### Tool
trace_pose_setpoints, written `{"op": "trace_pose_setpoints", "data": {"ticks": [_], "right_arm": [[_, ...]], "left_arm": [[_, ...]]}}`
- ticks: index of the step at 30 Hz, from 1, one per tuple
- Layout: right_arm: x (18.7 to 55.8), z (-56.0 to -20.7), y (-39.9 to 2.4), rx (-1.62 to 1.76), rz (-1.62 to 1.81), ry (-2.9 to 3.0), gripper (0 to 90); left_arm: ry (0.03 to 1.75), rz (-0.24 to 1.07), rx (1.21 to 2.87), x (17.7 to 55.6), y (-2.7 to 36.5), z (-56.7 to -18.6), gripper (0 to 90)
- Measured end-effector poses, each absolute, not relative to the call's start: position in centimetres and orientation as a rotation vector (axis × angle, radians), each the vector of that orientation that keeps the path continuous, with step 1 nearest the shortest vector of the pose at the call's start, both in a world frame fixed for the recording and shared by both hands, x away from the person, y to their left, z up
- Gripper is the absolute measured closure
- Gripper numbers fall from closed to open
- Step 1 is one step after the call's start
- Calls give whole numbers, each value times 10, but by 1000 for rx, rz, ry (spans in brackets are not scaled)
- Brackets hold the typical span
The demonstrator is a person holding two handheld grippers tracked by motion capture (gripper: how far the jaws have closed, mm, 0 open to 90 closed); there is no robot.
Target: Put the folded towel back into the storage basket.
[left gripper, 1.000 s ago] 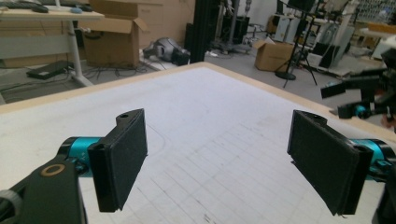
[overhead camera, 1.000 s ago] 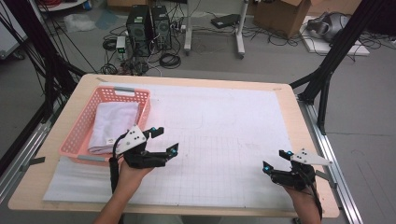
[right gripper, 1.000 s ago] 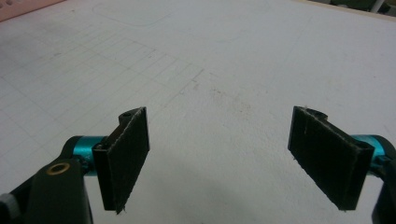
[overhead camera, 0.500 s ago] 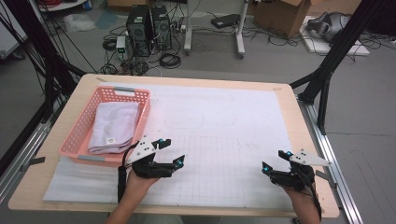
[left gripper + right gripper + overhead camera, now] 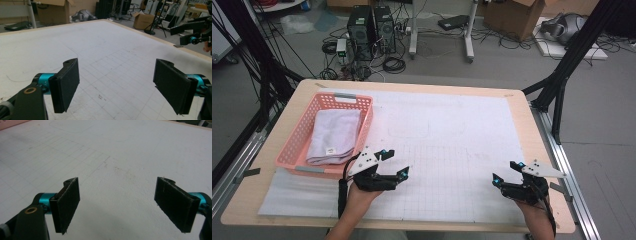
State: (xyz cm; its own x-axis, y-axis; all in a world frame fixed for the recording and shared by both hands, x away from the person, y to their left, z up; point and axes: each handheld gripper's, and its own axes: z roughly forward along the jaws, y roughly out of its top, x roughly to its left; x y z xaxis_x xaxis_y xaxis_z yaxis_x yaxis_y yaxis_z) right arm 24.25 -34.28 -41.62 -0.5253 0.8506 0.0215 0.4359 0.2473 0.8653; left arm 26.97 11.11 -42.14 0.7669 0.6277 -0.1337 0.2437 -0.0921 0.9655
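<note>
White gridded mat (image 5: 452, 145) covers wooden table (image 5: 542, 150); cables (image 5: 422, 45) behind.

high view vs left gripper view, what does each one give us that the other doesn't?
High view alone: the pink basket at the table's left with a folded towel in it, and the left claw seen from outside, open, just right of the basket over the white mat.

Left gripper view alone: the left claw's pads close up, wide apart with nothing between them.

Both: the gridded mat, the right claw at the table's right edge, and cardboard boxes on the floor beyond.
</note>
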Motion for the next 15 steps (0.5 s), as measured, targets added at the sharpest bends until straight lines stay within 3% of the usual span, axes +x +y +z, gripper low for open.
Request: {"op": "trace_pose_setpoints", "data": {"ticks": [15], "right_arm": [[243,-418,-344,1175,1206,2076,192]], "left_arm": [[722,367,1668,272,113,-425,215]]}}
